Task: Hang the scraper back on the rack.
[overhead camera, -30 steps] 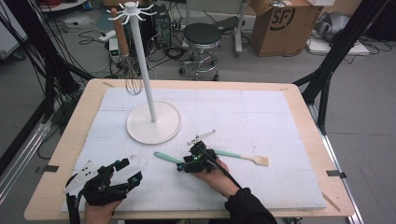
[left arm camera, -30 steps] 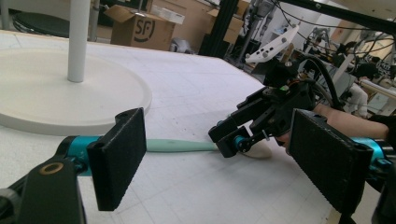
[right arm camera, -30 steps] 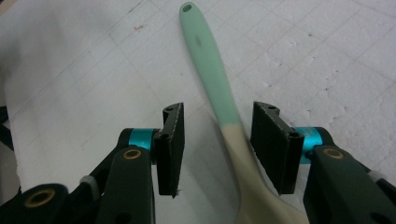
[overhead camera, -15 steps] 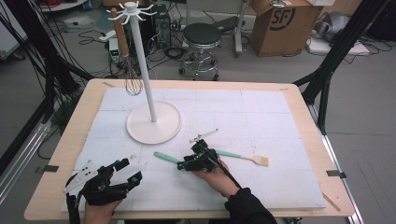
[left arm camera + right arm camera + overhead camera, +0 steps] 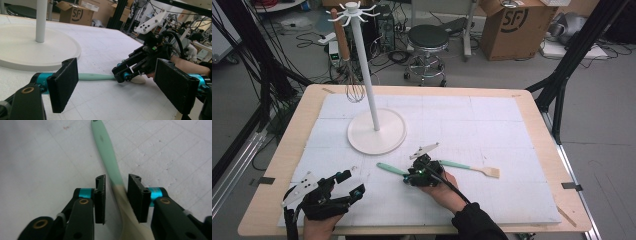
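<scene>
1. While its jaws have just been closing, the right gripper (image 5: 116, 195) is straddling the mint-green-handled wooden spatula (image 5: 110, 162), lying on the white foam mat (image 5: 492, 125); gaps remain beside both pads.
2. With jaws wide and empty, the left gripper (image 5: 349, 185) is resting near the table's front edge.

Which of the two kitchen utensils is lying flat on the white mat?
The mint-green-handled wooden spatula lies flat, between the right gripper's jaws. The wooden-handled wire whisk instead hangs from the white stand.
</scene>
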`<state>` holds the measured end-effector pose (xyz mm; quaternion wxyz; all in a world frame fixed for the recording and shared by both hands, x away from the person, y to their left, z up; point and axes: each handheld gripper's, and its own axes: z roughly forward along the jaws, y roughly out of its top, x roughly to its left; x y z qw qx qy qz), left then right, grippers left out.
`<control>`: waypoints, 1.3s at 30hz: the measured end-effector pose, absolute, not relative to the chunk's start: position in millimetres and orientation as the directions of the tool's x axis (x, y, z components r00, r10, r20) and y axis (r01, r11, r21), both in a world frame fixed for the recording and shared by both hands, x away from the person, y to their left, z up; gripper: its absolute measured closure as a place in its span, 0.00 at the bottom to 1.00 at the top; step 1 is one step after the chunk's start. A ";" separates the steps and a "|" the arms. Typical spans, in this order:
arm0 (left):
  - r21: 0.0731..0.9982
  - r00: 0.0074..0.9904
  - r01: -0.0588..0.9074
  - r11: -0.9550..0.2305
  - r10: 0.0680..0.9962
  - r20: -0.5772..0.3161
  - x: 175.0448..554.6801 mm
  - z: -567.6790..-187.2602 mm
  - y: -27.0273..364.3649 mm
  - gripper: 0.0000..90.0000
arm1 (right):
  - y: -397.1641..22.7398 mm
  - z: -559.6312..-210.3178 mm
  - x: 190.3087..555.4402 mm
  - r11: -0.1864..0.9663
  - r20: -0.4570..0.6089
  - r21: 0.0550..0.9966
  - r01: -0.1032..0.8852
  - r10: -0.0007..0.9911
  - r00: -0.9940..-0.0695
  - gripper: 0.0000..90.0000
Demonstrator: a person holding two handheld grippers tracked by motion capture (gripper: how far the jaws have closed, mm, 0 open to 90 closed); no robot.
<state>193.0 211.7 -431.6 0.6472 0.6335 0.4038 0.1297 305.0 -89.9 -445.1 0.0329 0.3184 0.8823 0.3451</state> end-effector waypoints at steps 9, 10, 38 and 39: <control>0.924 0.640 0.343 0.167 0.679 -0.360 193.0 -431.4 212.0 0.23 | -88.7 -444.8 303.8 0.586 0.114 0.631 0.508 0.578 -0.808 0.85; 0.924 0.640 0.345 0.167 0.678 -0.362 193.0 -431.4 212.2 0.23 | -88.9 -444.8 304.1 0.588 0.113 0.631 0.506 0.576 -0.810 0.86; 0.921 0.621 0.340 0.188 0.690 -0.371 193.5 -432.5 219.3 0.23 | -110.7 -419.9 306.0 0.370 0.190 0.805 0.464 0.580 -0.792 0.91; 0.920 0.622 0.344 0.188 0.689 -0.373 193.7 -432.5 219.2 0.23 | -112.8 -417.1 305.7 0.350 0.186 0.823 0.447 0.578 -0.795 0.91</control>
